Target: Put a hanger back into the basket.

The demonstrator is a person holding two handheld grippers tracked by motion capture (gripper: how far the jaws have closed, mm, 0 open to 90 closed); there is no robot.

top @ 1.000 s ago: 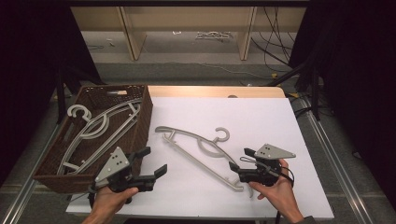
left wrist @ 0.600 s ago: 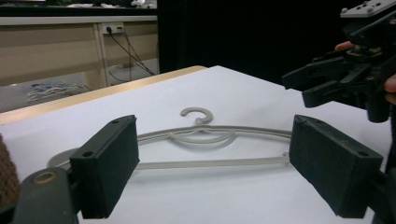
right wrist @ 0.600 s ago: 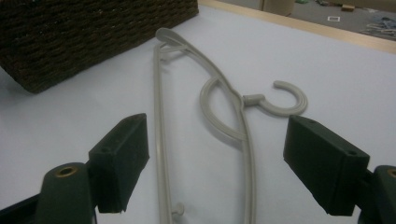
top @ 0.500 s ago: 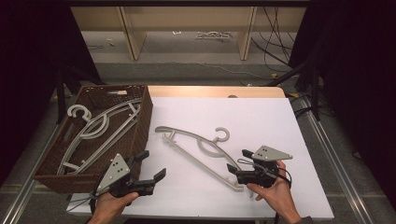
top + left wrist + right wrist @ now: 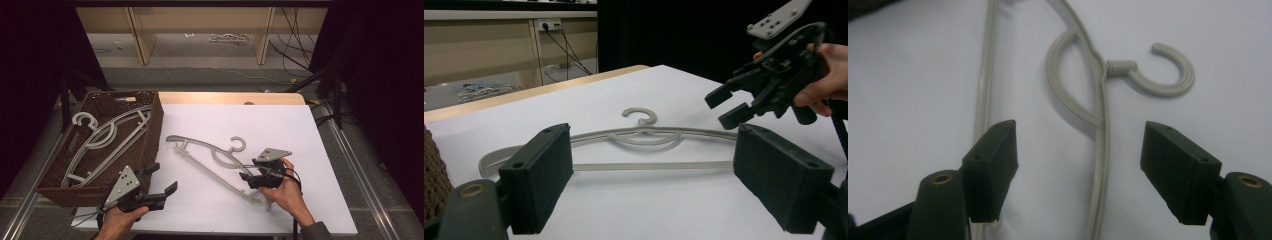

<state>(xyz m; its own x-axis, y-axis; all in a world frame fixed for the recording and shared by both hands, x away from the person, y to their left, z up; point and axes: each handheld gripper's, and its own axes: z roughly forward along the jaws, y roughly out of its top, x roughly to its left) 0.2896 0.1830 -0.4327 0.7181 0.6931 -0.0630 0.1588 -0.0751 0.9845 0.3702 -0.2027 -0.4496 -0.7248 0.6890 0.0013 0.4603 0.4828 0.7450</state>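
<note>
Grey plastic coat hanger [image 5: 212,157] lies flat on the white table [image 5: 300,130], right of the brown wicker basket [image 5: 150,130]; right gripper [image 5: 248,171] hovers wide open over its near arm, holding nothing; left gripper [image 5: 162,181] waits open, empty; best straddle the arm squarely, then close.

Count of things
One hanger [image 5: 215,160] on the surface [image 5: 280,125]; two hangers [image 5: 105,137] in one basket [image 5: 152,120]; two tongs.
</note>
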